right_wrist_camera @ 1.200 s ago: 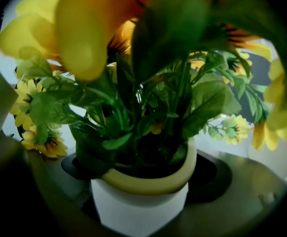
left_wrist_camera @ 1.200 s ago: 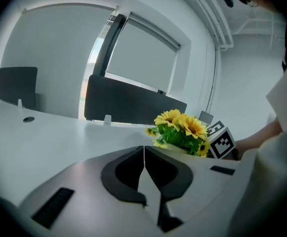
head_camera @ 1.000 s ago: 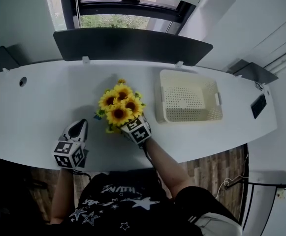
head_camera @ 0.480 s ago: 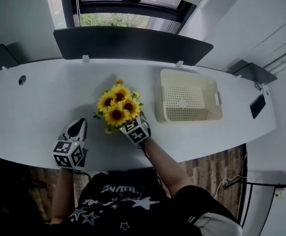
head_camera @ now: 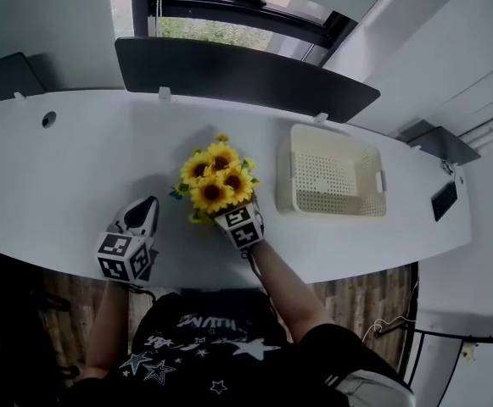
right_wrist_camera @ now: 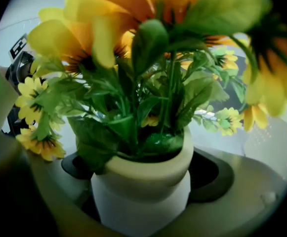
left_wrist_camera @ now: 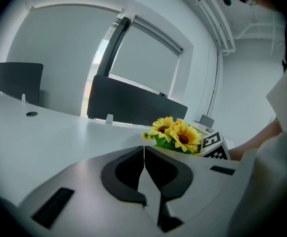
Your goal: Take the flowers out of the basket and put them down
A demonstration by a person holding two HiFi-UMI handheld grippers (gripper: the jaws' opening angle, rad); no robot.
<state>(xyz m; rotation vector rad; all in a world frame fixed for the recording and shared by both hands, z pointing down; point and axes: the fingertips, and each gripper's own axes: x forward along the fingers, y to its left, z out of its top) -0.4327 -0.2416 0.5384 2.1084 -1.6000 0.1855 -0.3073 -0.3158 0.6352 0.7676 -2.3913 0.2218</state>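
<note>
Flowers (head_camera: 216,176) were at the white desk (head_camera: 68,159), left of the emptied basket (head_camera: 335,181) and apart from it, so removal was done. Their pot (right_wrist_camera: 143,191) sat clamped between the right gripper's (head_camera: 229,219) jaws; setting down and release remained, by my reading. Left gripper (head_camera: 142,212) was closed on nothing.

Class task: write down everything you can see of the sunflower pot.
The sunflower pot is a smooth cream pot with a thick rolled rim, upright, holding yellow sunflowers with dark centres and green leaves. The right gripper clasps it, one jaw on each side. It is outside the cream basket, to its left in the head view, over the white desk; whether its base touches the desk cannot be seen.
</note>
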